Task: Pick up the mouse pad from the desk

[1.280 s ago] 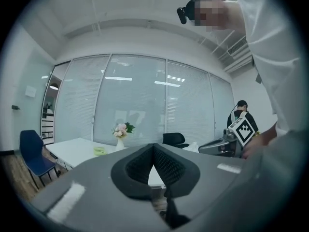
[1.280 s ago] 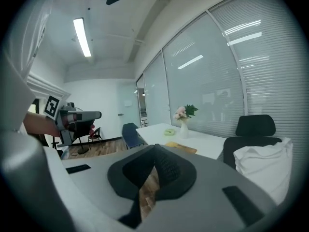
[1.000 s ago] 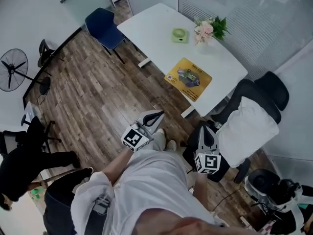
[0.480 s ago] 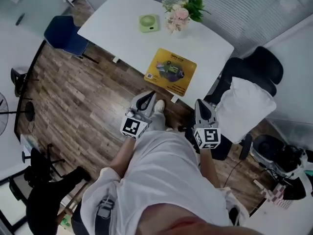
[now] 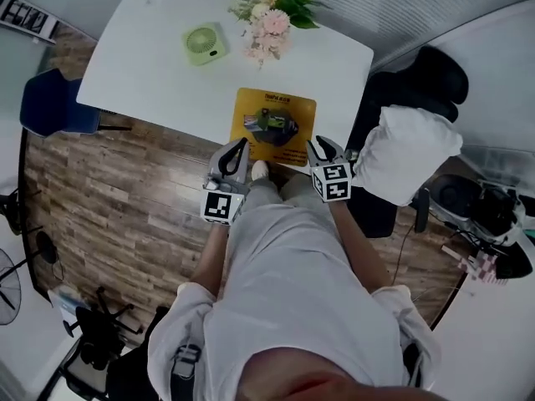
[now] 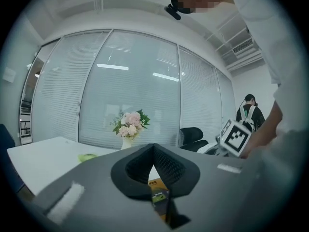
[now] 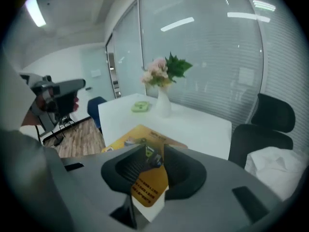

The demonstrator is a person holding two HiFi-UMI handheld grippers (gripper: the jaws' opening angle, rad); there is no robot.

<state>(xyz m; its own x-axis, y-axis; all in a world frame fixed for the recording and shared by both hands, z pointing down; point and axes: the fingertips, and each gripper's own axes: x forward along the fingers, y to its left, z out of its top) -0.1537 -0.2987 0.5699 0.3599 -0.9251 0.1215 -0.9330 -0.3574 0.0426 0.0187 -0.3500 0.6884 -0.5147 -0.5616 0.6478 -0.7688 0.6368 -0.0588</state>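
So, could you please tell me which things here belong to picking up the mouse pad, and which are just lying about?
For the job:
yellow mouse pad
white desk it lies on

Just lying about:
green fan
flowers
blue chair
black chair

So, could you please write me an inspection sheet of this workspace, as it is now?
surface: white desk, standing on a wooden floor
job's things: yellow mouse pad lies flat by the desk's near edge, not yet picked up
clutter: small green fan and flowers in a vase, at the far side
grippers: left gripper shut and empty, near the pad's near left corner; right gripper with jaws apart, just been opening, nothing between them, near the pad's near right corner
cables: nothing seen on the desk
surroundings: black office chair with a white cushion at the right; blue chair at the left
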